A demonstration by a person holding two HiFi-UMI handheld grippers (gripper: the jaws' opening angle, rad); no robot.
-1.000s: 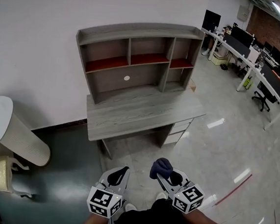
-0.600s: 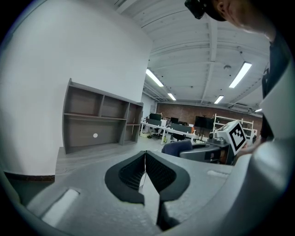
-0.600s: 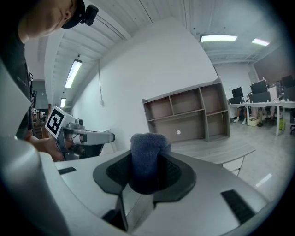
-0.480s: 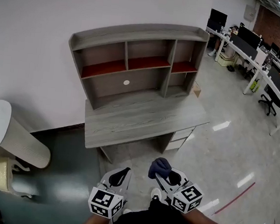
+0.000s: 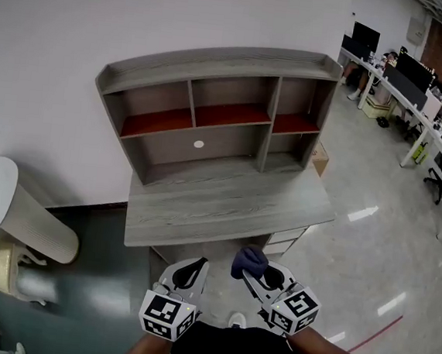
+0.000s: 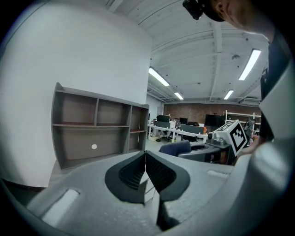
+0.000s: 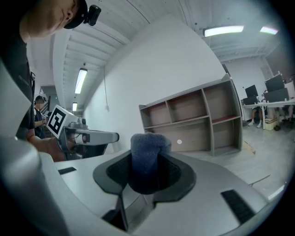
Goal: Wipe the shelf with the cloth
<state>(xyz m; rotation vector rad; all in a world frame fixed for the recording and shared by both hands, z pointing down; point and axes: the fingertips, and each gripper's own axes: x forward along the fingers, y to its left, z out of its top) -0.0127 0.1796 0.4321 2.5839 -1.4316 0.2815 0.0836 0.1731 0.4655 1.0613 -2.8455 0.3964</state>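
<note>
The left gripper (image 5: 195, 266) was held low, and in the left gripper view its jaws (image 6: 145, 159) were seen pressed together, pad against pad. Just to the right of it, and apart from it, the right gripper (image 5: 256, 271) was held at about the same height. Its jaws were clamped on the cloth (image 5: 248, 260), which was pinched between the two dark pads (image 7: 171, 173) in the right gripper view.

The cloth (image 7: 148, 154) was bunched into one rounded lump. Its long axis was laid along the jaws, and its free end was pushed out beyond the fingertips, forward and a little up. It was dark blue, with a soft, fuzzy surface.

The shelf (image 5: 212, 109) was placed ahead of both grippers and well apart from them, and it was not touched by the cloth. It was set on the back of a grey desk (image 5: 218, 207), against a white wall. Its long axis was laid across, from left to right, and its open front was turned toward the grippers. It was made of grey boards with a wood grain, with a raised rim on the top board. Three upper compartments with red-brown floors were seen side by side. Below them a wide compartment was found, with a small white round spot (image 5: 198, 144) on its back panel, and a narrower one to its right.
</note>
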